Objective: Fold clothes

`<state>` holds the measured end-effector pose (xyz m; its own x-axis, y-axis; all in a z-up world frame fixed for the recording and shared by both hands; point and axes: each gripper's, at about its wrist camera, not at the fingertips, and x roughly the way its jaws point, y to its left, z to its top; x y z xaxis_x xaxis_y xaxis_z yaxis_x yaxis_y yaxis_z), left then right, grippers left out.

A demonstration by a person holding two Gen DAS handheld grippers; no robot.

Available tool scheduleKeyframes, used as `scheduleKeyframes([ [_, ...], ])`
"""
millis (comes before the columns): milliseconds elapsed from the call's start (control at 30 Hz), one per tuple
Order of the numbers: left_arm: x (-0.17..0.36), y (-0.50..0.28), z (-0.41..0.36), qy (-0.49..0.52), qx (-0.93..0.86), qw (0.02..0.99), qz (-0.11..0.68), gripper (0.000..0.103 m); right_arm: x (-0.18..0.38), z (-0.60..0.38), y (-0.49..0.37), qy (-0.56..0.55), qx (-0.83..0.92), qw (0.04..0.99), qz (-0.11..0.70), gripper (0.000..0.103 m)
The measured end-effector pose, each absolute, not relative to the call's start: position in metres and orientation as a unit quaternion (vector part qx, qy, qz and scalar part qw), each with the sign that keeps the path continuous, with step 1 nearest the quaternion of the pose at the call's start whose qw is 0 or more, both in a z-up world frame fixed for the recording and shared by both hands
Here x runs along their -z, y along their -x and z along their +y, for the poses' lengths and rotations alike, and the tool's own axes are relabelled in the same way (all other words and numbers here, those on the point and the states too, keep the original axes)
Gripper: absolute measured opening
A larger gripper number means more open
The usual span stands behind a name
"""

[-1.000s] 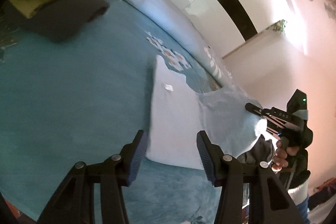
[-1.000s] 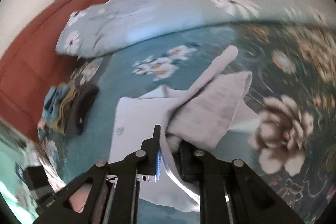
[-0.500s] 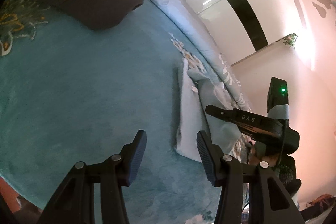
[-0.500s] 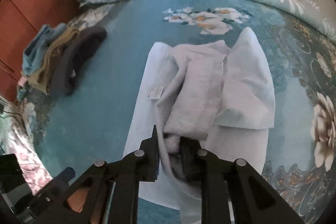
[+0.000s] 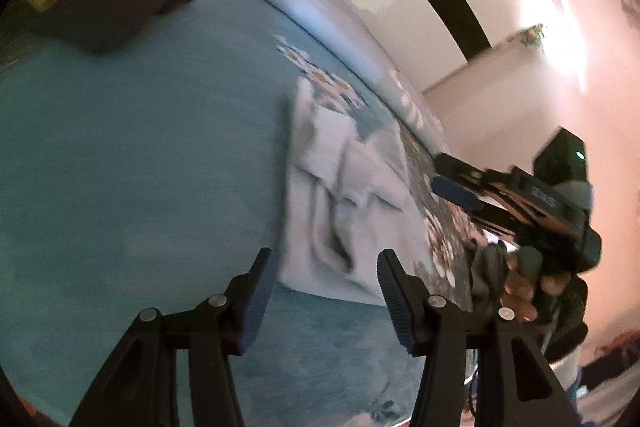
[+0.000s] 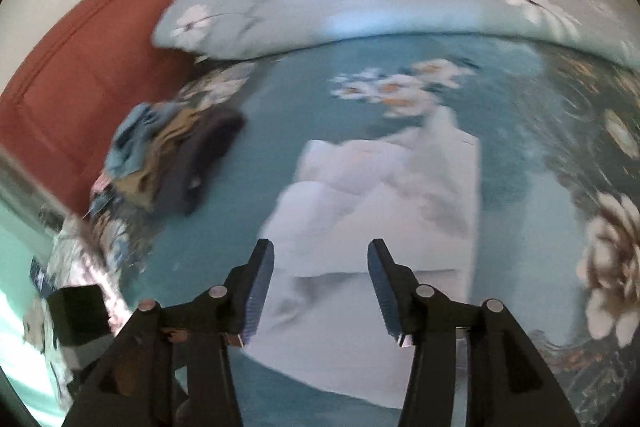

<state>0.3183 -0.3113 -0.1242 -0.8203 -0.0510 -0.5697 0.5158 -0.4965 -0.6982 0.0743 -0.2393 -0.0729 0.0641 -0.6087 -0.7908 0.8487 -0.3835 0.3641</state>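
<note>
- Pale garment (image 6: 384, 211): on the teal bedspread (image 5: 132, 163), sides folded inward, bulk at 12 o'clock of both tools
- Right gripper (image 6: 320, 287): jaws apart, empty, above its near hem
- Left gripper (image 5: 324, 291): jaws apart, empty
- Step: probably mid-fold, though blur hides the creases; next needs a grip on the near hem
- Folded stack (image 6: 172, 163): 10 o'clock
</note>
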Motion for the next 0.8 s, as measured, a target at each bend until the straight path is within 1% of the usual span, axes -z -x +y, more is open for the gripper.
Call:
scheduleKeyframes([
  [133, 0.12, -0.292, -0.298, -0.281, 0.84, 0.169, 0.432, 0.057, 0.09, -0.241, -0.055, -0.5, 0.687, 0.511, 0.127, 0.05],
  [200, 0.121, -0.283, -0.29, -0.296, 0.846, 0.176, 0.407, 0.057, 0.098, -0.231, -0.036, -0.514, 0.695, 0.494, 0.095, 0.05],
  [267, 0.127, -0.277, -0.291, -0.304, 0.844, 0.179, 0.405, 0.055, 0.108, -0.218, -0.014, -0.537, 0.693, 0.479, 0.049, 0.05],
  [300, 0.13, -0.274, -0.292, -0.307, 0.842, 0.18, 0.404, 0.051, 0.114, -0.212, -0.004, -0.55, 0.691, 0.468, 0.03, 0.05],
  [333, 0.132, -0.275, -0.294, -0.304, 0.841, 0.18, 0.41, 0.038, 0.119, -0.209, 0.001, -0.558, 0.687, 0.464, 0.02, 0.05],
  [367, 0.133, -0.275, -0.296, -0.301, 0.84, 0.18, 0.415, 0.031, 0.123, -0.208, 0.003, -0.564, 0.68, 0.468, 0.01, 0.05],
  [400, 0.134, -0.276, -0.296, -0.298, 0.839, 0.181, 0.417, 0.02, 0.127, -0.208, 0.005, -0.571, 0.667, 0.478, -0.007, 0.05],
  [433, 0.135, -0.276, -0.297, -0.296, 0.839, 0.182, 0.42, 0.015, 0.13, -0.208, 0.005, -0.578, 0.653, 0.489, -0.025, 0.05],
  [533, 0.135, -0.278, -0.297, -0.29, 0.84, 0.182, 0.421, 0.011, 0.138, -0.214, 0.004, -0.592, 0.631, 0.499, -0.049, 0.05],
  [633, 0.135, -0.281, -0.296, -0.282, 0.841, 0.181, 0.426, 0.011, 0.143, -0.215, 0.002, -0.598, 0.628, 0.495, -0.054, 0.049],
  [667, 0.137, -0.282, -0.297, -0.279, 0.839, 0.178, 0.432, 0.011, 0.144, -0.214, 0.003, -0.6, 0.627, 0.493, -0.058, 0.041],
  [700, 0.139, -0.284, -0.298, -0.277, 0.836, 0.176, 0.439, 0.011, 0.145, -0.213, 0.004, -0.603, 0.626, 0.49, -0.063, 0.026],
  [733, 0.14, -0.285, -0.299, -0.274, 0.834, 0.175, 0.445, 0.011, 0.145, -0.213, 0.006, -0.606, 0.625, 0.488, -0.067, 0.017],
  [767, 0.142, -0.287, -0.3, -0.272, 0.832, 0.174, 0.451, 0.011, 0.141, -0.215, 0.006, -0.606, 0.622, 0.492, -0.065, 0.005],
  [800, 0.143, -0.288, -0.301, -0.27, 0.83, 0.173, 0.457, 0.011, 0.138, -0.218, 0.007, -0.604, 0.62, 0.497, -0.061, 0.005],
])
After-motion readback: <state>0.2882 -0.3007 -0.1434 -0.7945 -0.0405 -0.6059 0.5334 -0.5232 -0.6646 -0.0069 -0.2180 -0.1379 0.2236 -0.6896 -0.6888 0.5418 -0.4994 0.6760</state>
